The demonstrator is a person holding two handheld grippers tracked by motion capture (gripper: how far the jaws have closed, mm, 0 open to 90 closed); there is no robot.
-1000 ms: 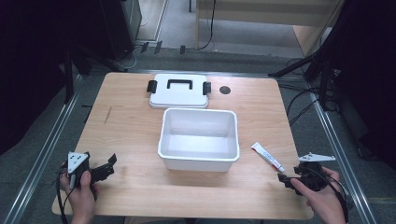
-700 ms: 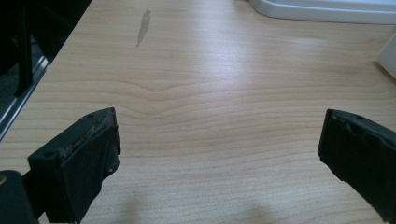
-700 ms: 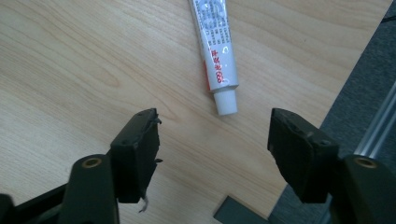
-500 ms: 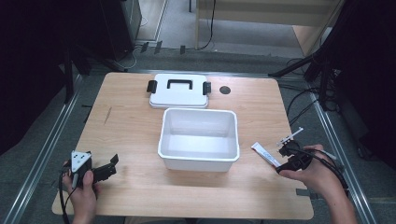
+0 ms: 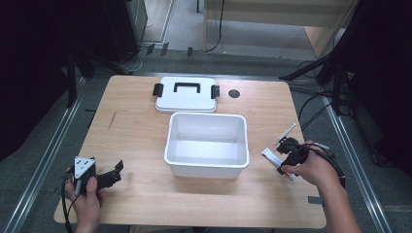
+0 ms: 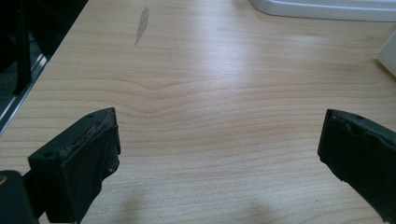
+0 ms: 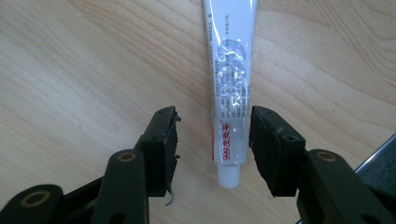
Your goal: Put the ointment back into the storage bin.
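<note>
- From the high view I have the white tub point(image 5: 206, 144) in the middle of the bench point(image 5: 136, 131), open side up, and I place everything else off it.
- Behind the tub lies its white lid point(image 5: 186, 94) with a black handle and black clips at both ends, flat on the wood and just apart from the tub's far rim.
- My left claw point(image 5: 112, 174) sits well off the tub's near left corner, held in my left hand point(image 5: 86, 196); the grey three-cornered plate is on top of it.
- The left gripper view shows what the high view cannot: the left claw's point(image 6: 219, 149) jaws stand wide apart with bare wood between them, and a corner of the tub at the far right edge.
- My right claw point(image 5: 283, 154) is just right of the tub, over a white tube point(image 5: 272, 157) lying on the bench.
- In the right gripper view the right claw point(image 7: 212, 140) brackets the tube point(image 7: 231, 93) near its cap end, jaws narrowed to either side; a small gap shows at the left jaw, and I cannot tell whether the right jaw touches.
</note>
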